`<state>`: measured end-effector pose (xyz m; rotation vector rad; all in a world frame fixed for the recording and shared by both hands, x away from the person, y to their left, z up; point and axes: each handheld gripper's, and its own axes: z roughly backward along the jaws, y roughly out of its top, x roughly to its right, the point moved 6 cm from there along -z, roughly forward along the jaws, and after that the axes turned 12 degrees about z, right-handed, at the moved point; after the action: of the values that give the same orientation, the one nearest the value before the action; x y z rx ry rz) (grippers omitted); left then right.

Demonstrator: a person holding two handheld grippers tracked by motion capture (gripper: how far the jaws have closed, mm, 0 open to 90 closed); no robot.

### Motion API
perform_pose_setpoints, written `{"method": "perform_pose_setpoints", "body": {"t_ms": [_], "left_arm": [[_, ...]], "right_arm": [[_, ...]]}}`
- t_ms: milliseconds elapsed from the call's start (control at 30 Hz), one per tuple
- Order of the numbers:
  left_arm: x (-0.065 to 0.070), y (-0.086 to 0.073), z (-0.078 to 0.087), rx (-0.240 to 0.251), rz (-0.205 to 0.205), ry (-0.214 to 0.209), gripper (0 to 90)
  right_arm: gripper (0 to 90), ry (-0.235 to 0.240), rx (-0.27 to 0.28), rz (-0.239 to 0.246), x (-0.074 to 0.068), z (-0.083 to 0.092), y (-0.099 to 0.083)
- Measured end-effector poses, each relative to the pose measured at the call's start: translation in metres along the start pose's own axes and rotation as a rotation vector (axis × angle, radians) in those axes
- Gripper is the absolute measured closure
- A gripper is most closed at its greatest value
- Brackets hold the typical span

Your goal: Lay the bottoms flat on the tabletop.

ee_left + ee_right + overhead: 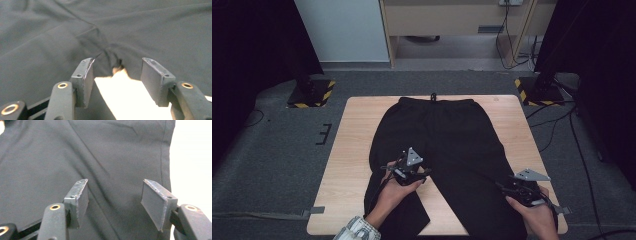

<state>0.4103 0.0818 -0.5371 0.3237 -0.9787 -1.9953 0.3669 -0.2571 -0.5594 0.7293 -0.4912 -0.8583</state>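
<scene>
A pair of black trousers (447, 135) lies flat on the wooden table (357, 145), waistband and drawstring at the far edge, both legs running toward me. My left gripper (413, 171) hovers at the crotch; in the left gripper view it (116, 67) is open, its jaws framing the crotch seam (110, 50) and a wedge of bare table (125, 97) between the legs. My right gripper (512, 190) is over the right leg near its outer edge. It (115, 187) stands open above the cloth (100, 150), with the side seam (162, 152) just to the right.
Two stands on yellow-and-black striped bases (312, 92) (537, 90) sit on the carpet beyond the table's far corners. Cables (582, 150) trail along the floor at right. Bare table strips (517, 125) flank the trousers. A cabinet (452, 20) stands further back.
</scene>
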Motion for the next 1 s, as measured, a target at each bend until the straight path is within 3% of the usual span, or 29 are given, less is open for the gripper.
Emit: {"method": "perform_pose_setpoints", "body": {"t_ms": [167,267,367,533,633,733,800,1000], "left_arm": [[-0.012,-0.018,0.021,0.002,0.001,0.068,40.1],[-0.016,-0.024,0.030,0.002,0.018,0.084,36.2],[-0.027,-0.040,0.052,0.015,0.026,0.118,34.6],[-0.060,-0.053,0.072,0.016,0.084,0.162,35.0],[-0.086,-0.054,0.082,0.036,0.123,0.206,35.4],[-0.109,-0.059,0.084,0.021,0.139,0.255,37.8],[-0.123,-0.062,0.083,0.022,0.191,0.263,38.6],[-0.140,-0.060,0.088,0.040,0.199,0.295,41.7]], "right_arm": [[36.6,0.004,-0.004,0.017,0.003,-0.016,0.009],[35.5,0.011,-0.004,0.028,0.002,-0.023,0.014],[30.1,0.038,-0.002,0.060,-0.004,-0.033,0.022],[27.5,0.055,0.014,0.083,-0.010,-0.034,0.028],[34.7,0.046,0.022,0.092,-0.009,-0.033,0.030],[44.4,0.043,0.034,0.099,-0.008,-0.032,0.032],[48.8,0.044,0.039,0.104,-0.009,-0.032,0.033],[57.2,0.050,0.033,0.123,-0.009,-0.030,0.032]]}}
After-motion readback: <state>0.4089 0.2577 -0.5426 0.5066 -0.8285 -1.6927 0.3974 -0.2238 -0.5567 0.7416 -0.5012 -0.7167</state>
